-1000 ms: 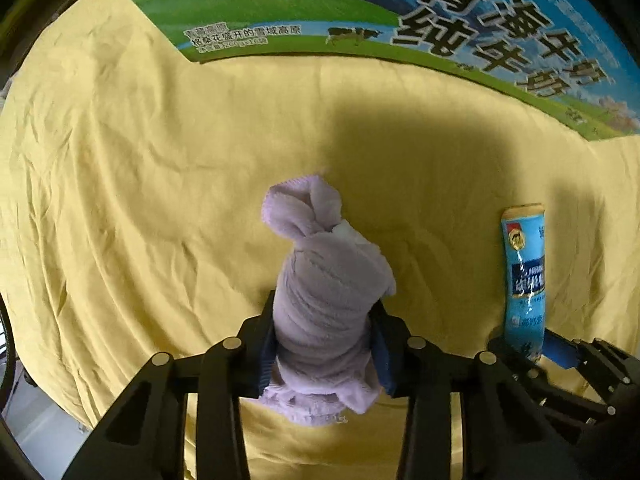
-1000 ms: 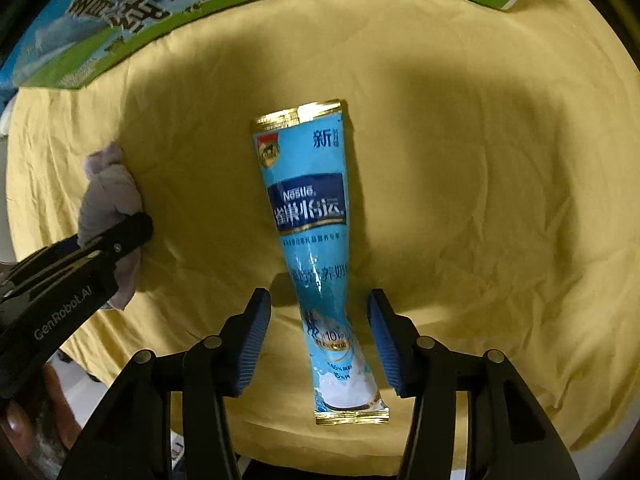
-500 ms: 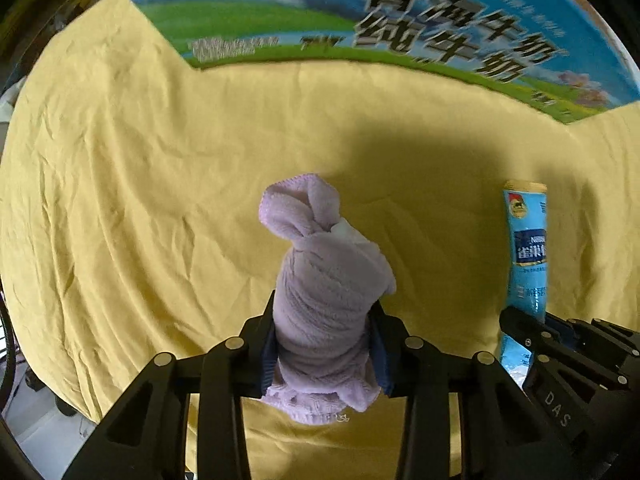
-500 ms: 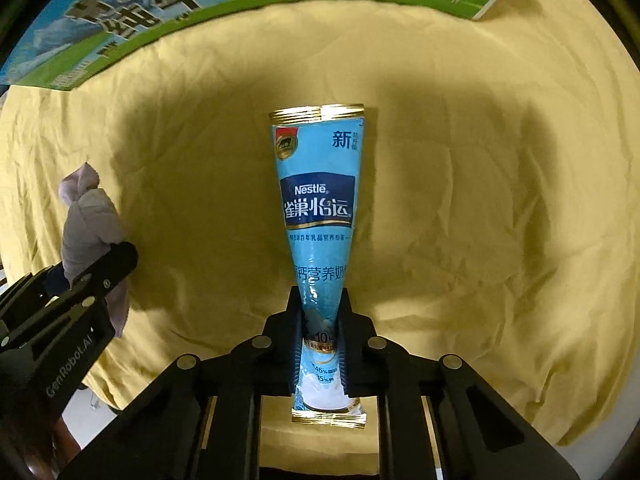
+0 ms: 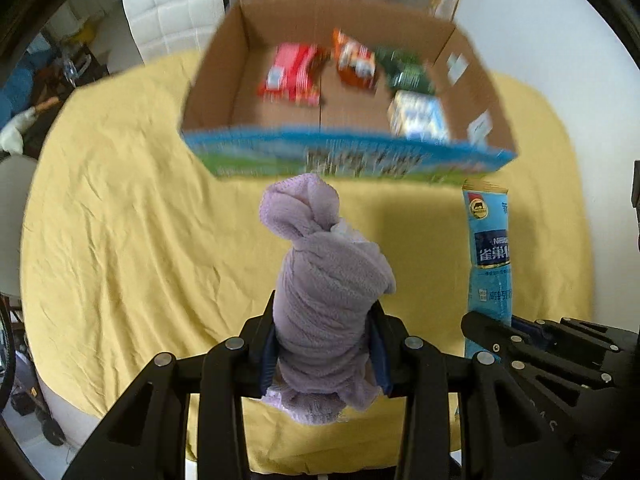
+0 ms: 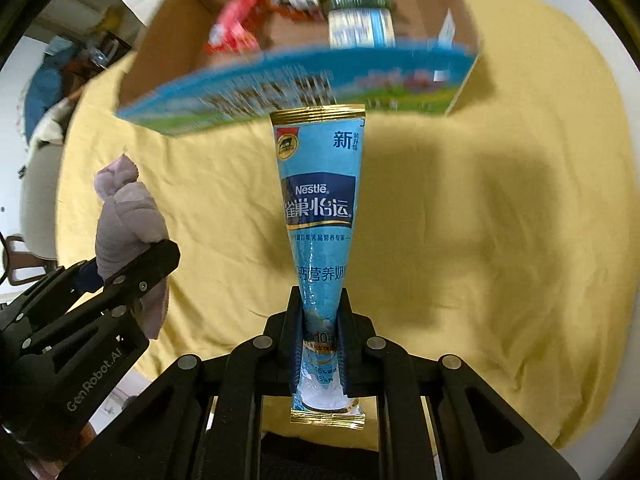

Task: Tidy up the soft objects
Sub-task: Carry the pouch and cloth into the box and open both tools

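Left hand-held gripper [image 5: 324, 354] clamps the purple cloth bundle [image 5: 326, 280]; cardboard box [image 5: 476, 80] lies toward 12 o'clock. Right hand-held gripper [image 6: 320, 344] pinches the blue sachet [image 6: 318, 208], long axis toward the box at 12.

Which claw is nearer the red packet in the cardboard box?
Left. The red packet lies in the box's left half, ahead of the left claw; the right claw sits farther right, nearer the pale blue pack.

Box [image 5: 344, 160] on the tablecloth [image 5: 120, 240]; sock bundle [image 5: 324, 292] left of sachet [image 5: 490, 256].
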